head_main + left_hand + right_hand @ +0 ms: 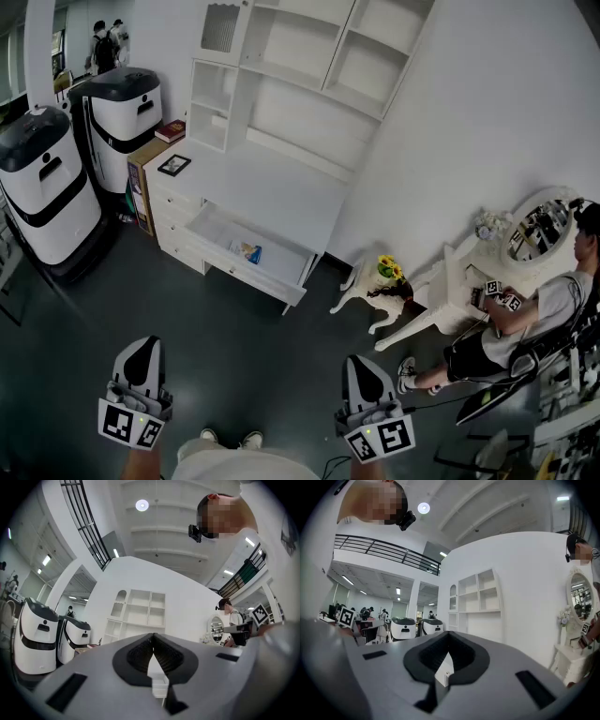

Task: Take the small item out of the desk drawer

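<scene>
The white desk with a shelf hutch stands against the far wall in the head view. Its drawer is pulled open, and a small blue and yellow item lies inside. My left gripper is low at the left, well short of the desk, jaws shut and empty. My right gripper is low at the right, also shut with nothing in it. In the left gripper view the left gripper shows closed jaws with the desk far beyond. The right gripper looks the same in its own view.
Two white and black machines stand left of the desk, beside a small wooden cabinet. A picture frame sits on the desk top. At the right are a flower stool, a white vanity and a seated person. Dark floor lies between me and the desk.
</scene>
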The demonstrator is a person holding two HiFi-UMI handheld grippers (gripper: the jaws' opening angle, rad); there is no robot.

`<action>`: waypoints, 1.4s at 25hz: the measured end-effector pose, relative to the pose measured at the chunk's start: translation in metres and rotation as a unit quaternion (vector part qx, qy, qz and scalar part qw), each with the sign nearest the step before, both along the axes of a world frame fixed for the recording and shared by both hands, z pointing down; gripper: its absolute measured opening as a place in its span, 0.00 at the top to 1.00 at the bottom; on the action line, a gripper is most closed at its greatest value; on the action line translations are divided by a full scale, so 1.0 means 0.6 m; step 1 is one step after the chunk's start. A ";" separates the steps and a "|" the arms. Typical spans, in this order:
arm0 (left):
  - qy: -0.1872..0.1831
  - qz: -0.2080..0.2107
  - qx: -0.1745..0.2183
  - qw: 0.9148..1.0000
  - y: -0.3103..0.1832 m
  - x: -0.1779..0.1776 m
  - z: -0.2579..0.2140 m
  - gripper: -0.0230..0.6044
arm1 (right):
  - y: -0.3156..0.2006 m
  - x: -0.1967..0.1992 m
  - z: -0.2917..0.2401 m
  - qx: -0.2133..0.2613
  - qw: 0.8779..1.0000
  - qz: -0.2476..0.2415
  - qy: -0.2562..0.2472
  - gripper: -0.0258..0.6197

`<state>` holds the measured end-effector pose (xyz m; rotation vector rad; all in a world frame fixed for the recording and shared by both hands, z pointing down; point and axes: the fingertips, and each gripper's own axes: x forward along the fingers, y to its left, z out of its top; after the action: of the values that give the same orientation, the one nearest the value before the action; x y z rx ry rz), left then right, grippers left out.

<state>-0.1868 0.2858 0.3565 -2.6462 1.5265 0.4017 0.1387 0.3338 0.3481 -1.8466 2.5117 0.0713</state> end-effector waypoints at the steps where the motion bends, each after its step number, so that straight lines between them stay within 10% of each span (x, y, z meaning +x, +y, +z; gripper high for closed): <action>1: 0.000 -0.001 -0.001 1.000 0.003 0.002 -0.002 0.94 | 0.003 0.003 -0.003 0.002 1.000 0.000 -0.001 0.95; 22: -0.020 -0.014 -0.019 1.000 0.039 0.001 0.006 0.94 | 0.012 -0.026 0.011 -0.001 0.993 -0.090 -0.076 0.94; 30: -0.027 -0.015 -0.016 0.999 0.032 0.026 0.001 0.94 | -0.003 0.009 0.006 0.013 0.991 -0.116 -0.065 0.30; 35: -0.030 -0.021 -0.018 0.999 0.035 0.044 0.002 0.94 | -0.018 0.046 0.011 0.006 0.992 -0.112 -0.063 0.13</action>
<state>-0.1603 0.3065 0.3579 -2.6212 1.5831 0.2920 0.1665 0.3228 0.3545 -1.5015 2.6015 -0.0329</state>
